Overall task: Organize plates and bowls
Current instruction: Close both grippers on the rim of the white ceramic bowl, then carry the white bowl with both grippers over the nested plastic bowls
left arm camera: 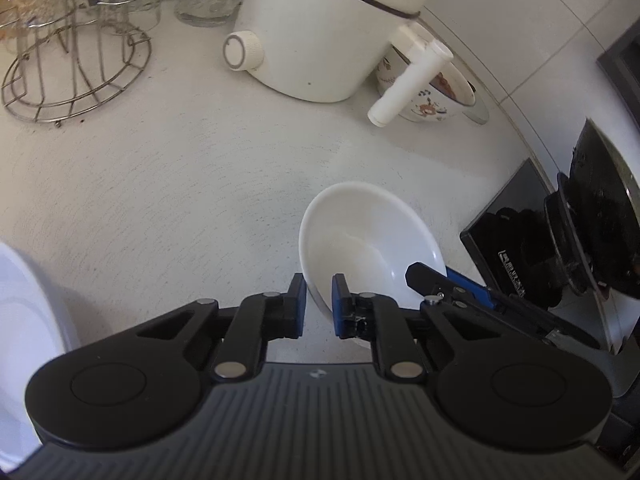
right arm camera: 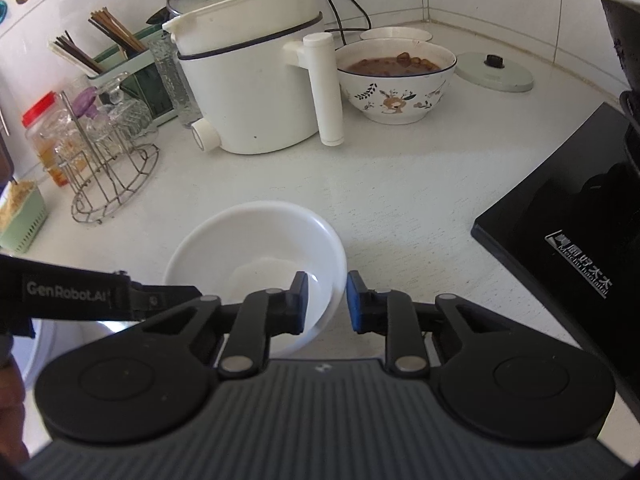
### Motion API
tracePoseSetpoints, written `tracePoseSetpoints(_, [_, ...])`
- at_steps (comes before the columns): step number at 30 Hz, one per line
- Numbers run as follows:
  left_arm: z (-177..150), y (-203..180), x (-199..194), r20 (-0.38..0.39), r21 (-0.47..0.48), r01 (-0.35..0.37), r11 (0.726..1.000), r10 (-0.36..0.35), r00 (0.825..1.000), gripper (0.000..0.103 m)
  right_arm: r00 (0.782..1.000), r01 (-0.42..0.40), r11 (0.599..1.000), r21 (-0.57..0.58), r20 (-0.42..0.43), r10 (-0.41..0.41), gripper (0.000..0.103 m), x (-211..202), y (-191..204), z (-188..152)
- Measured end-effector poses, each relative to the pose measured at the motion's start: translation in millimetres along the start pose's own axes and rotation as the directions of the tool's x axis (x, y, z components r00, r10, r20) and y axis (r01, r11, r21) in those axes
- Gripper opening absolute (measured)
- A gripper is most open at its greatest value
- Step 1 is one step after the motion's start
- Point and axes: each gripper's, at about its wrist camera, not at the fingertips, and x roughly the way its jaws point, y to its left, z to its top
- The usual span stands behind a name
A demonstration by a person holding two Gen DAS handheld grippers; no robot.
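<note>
White bowl (left arm camera: 372, 240): near rim hidden behind left gripper (left arm camera: 319, 305) fingers; contact with rim not tellable. Right wrist view: bowl (right arm camera: 256, 248) near edge hidden behind right gripper (right arm camera: 327, 302); grip on rim not tellable. White plate (left arm camera: 24, 320) cut off by left edge of left wrist view. Glasses on wire rack (left arm camera: 76, 68) blurred, cut off at top. Small bowl (right arm camera: 395, 34) mostly hidden behind patterned bowl (right arm camera: 396, 84). Black stove (right arm camera: 568, 240) cut off at right edge.

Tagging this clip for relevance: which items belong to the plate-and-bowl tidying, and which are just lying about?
Job: white bowl, straddled at its rim by left gripper and right gripper; white plate.

Lying about: electric pot, floral bowl of food, wire rack, pot lid.
</note>
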Motion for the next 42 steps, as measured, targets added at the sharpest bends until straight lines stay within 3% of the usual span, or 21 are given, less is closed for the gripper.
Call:
tracePoseSetpoints(12, [-2.5,24.8,-59.4,0.053,-0.111,-0.006,0.994,0.012,0.999,0.016,0.994,-0.109,0.994,-0.014,0.023,0.109,0.024,-31.6,31.7,12.1])
tracePoseSetpoints(22, [-8.7,32.2,-123.2,0.131,-0.144,-0.015,0.989,0.034,0.991,0.016,0.977,-0.194,0.980,-0.040,0.080,0.196,0.024,-74.5,61.8,16.9])
tracePoseSetpoints(27, [-14.4,47.7,-143.4,0.151,-0.215,0.038,0.976,-0.005,0.988,0.017,0.965,-0.240,0.969,-0.050,0.092,0.244,0.024,-89.5,72.2,22.8])
tracePoseSetpoints(30, [-18.5,55.7,-154.5,0.183,-0.254,0.062,0.965,-0.016,0.983,0.017,0.960,-0.260,0.963,-0.067,0.091,0.265,0.024,-93.8,80.5,25.2])
tracePoseSetpoints(42, [-23.2,80.0,-204.5,0.289,-0.313,0.040,0.949,0.054,0.956,0.017,0.929,-0.356,0.926,-0.126,0.062,0.365,0.024,-99.6,121.2,36.5])
